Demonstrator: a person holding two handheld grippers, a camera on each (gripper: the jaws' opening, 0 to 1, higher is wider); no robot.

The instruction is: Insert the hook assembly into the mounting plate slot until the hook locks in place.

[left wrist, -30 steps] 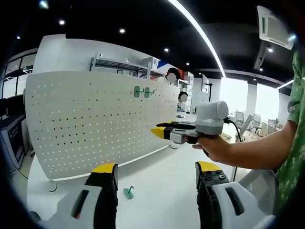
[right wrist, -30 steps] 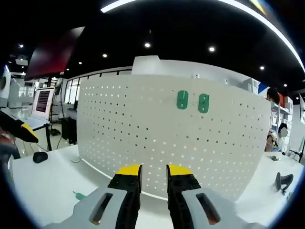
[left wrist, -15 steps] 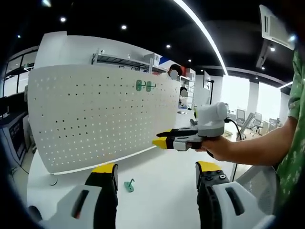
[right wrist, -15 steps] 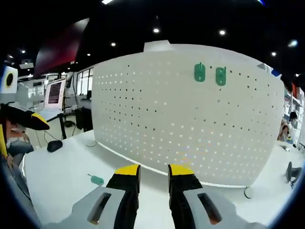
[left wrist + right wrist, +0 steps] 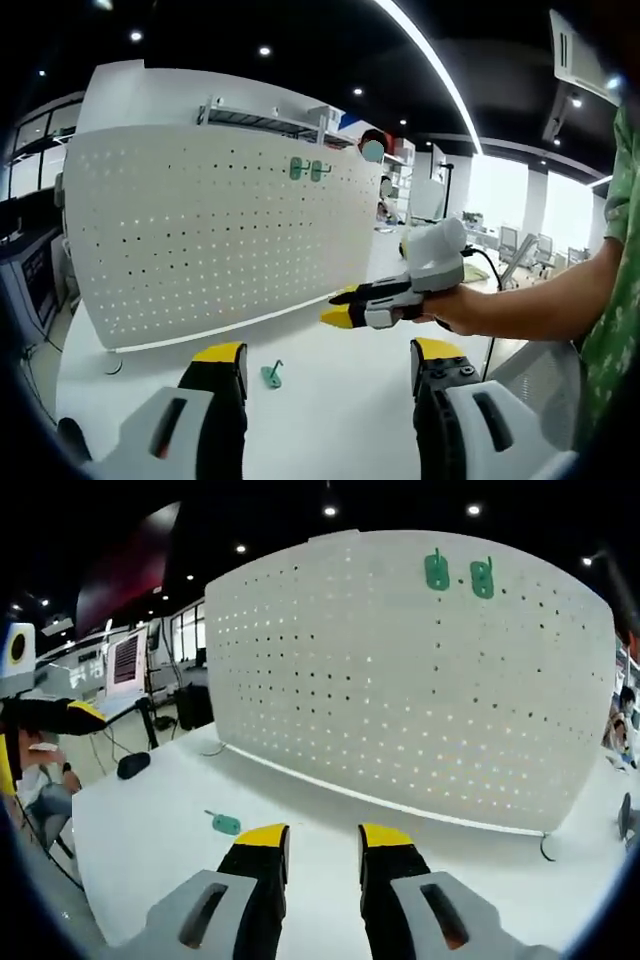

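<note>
Both grippers, left gripper (image 5: 325, 365) and right gripper (image 5: 323, 842), gape empty. My green hook (image 5: 225, 824) lies on the white counter (image 5: 330, 825), near the pegboard (image 5: 400, 680) carrying two green plates (image 5: 459, 574).

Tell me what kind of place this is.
Most likely an open-plan office or lab used as a test space. A white table carries an upright pegboard with two green hooks hung on it, recessed lights dot a dark ceiling, and office chairs stand in the background.
</note>
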